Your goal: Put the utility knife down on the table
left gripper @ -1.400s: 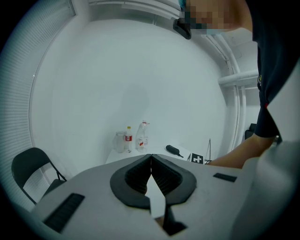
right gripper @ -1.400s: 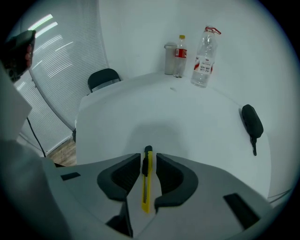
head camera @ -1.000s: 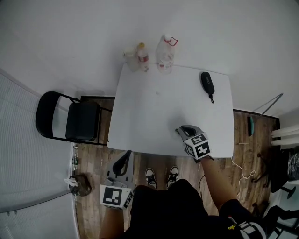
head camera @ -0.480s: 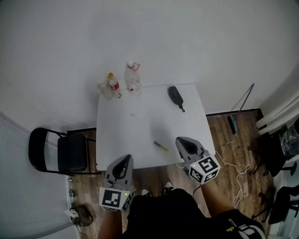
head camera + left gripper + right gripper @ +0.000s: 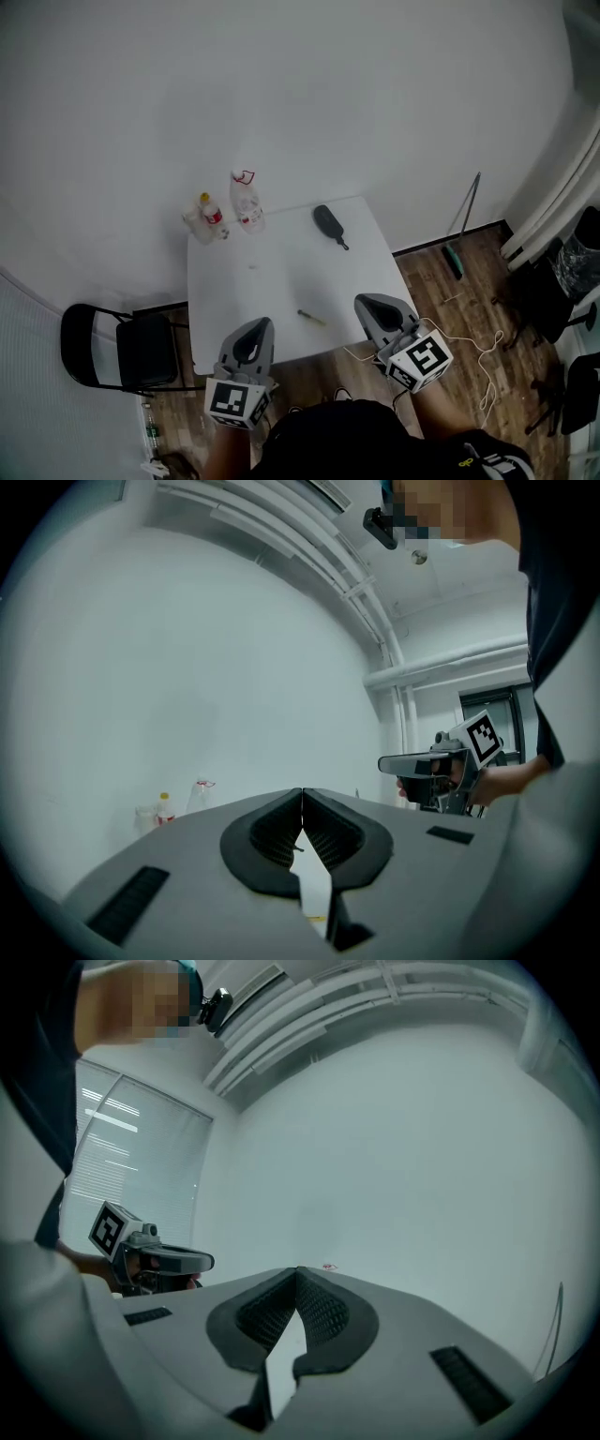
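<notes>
Utility knife [image 5: 312,318] flat on bench [image 5: 234,300] | left gripper [image 5: 254,327], right gripper [image 5: 374,306]: jaws together, empty | bottles [image 5: 246,202] far-left corner, contents unclear.

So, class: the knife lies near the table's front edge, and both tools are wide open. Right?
No. The left tool and the right tool are shut and empty, as each gripper view shows. The knife does lie near the table's front edge.
</notes>
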The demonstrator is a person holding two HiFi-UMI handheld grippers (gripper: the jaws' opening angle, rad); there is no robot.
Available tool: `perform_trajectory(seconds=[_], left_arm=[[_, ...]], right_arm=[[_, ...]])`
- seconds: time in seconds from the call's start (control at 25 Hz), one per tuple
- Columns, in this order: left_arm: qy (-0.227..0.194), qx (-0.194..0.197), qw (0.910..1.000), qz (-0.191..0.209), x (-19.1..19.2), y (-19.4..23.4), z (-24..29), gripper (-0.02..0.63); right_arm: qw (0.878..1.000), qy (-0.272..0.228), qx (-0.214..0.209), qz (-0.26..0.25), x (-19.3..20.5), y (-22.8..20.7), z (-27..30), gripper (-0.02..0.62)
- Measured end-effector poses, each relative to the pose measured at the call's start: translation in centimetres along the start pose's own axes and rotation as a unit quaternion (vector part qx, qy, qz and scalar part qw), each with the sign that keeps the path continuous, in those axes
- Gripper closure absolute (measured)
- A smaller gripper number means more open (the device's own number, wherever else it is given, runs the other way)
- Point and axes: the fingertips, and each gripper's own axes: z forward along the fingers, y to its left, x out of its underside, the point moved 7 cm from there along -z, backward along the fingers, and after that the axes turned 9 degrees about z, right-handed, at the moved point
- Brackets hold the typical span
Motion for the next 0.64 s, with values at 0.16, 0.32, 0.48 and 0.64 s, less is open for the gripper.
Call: perform_trajectory(seconds=[0.16,0.32,0.48,0.64], left_arm=[[-0.004,0.004,1.0000,0.004,-0.5,-0.4,-0.2,0.583],[-0.002,0.002,1.0000,0.006,-0.6,-0.4,-0.5,0.583],[0.001,-0.004,1.0000,0.006,-0.7,0.0,-0.5,0.583],[0.001,-0.005,0.9999,0.009,-0.9,0.5,0.1,0.583]], right_arm=[[1.000,-0.028,-0.006,-0.011,-1.0,0.4,-1.1,0.574],[0.999,-0.038,-0.012,-0.016,-1.3,0.6,-1.0,0.574],[0.999,-0.037,-0.016,-0.018,-1.2,0.5,-0.6,0.574],[0.999,-0.045,-0.015,-0.019,-1.7,-0.1,0.2,0.574]])
